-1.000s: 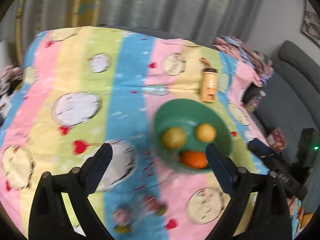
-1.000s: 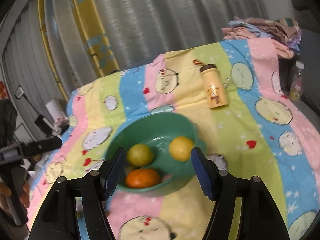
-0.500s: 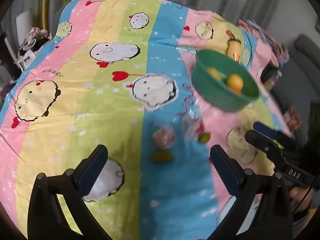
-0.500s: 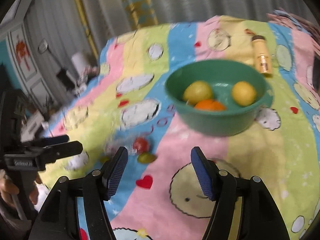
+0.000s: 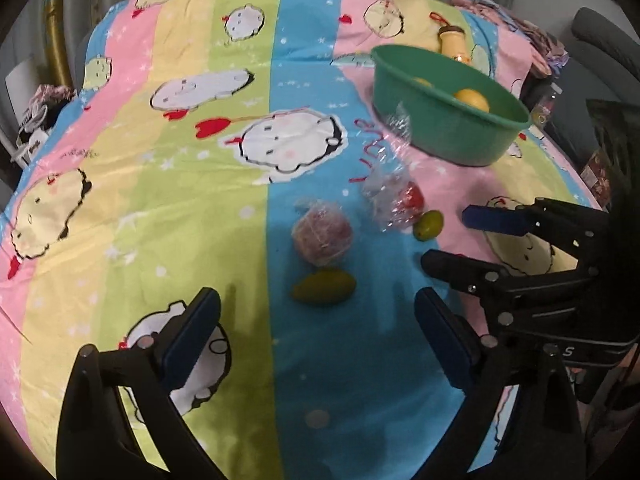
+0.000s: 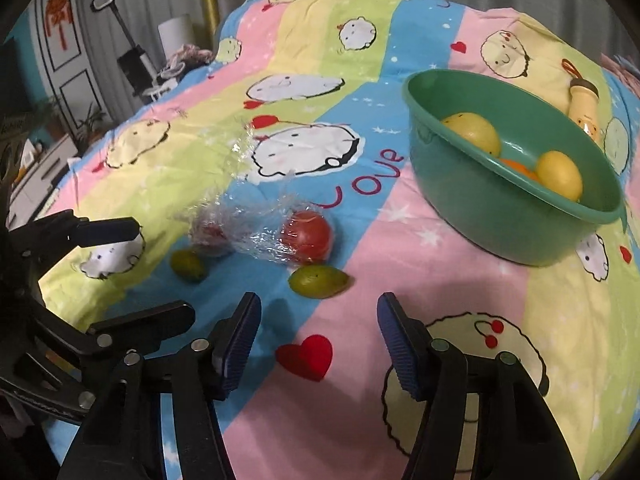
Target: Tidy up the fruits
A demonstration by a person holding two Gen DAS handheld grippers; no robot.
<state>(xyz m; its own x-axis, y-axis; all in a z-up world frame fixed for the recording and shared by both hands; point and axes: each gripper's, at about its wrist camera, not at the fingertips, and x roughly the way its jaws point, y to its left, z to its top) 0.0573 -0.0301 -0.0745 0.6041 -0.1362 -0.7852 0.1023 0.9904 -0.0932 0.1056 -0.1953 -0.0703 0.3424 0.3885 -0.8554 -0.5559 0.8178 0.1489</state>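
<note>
striped cartoon-print bedsheet (image 5: pixel 160 200) in pink, yellow, green and blue covers the whole surface, with grey curtains behind it. a green bowl (image 6: pixel 500 216) sits at the far right; its near wall hides most of the fruit inside, so only two yellow fruits (image 6: pixel 558 174) and a sliver of an orange (image 6: pixel 516 166) show. behind it a small beige bottle (image 6: pixel 584 108) lies partly cut off by the rim. near the middle, crumpled clear plastic wrap (image 6: pixel 256 228) covers a red fruit (image 6: pixel 306 234) and blurs another reddish fruit (image 5: pixel 322 236), hard to name. two small green fruits (image 5: pixel 324 289) (image 6: pixel 318 280) lie bare on the sheet just beside them.

the left gripper (image 5: pixel 316 320) has its jaws wide apart, just closing a little, nothing between them but sheet. the right gripper (image 6: pixel 318 332) stands about half open, also just narrowing, empty, the nearer green fruit just beyond its tips.
</note>
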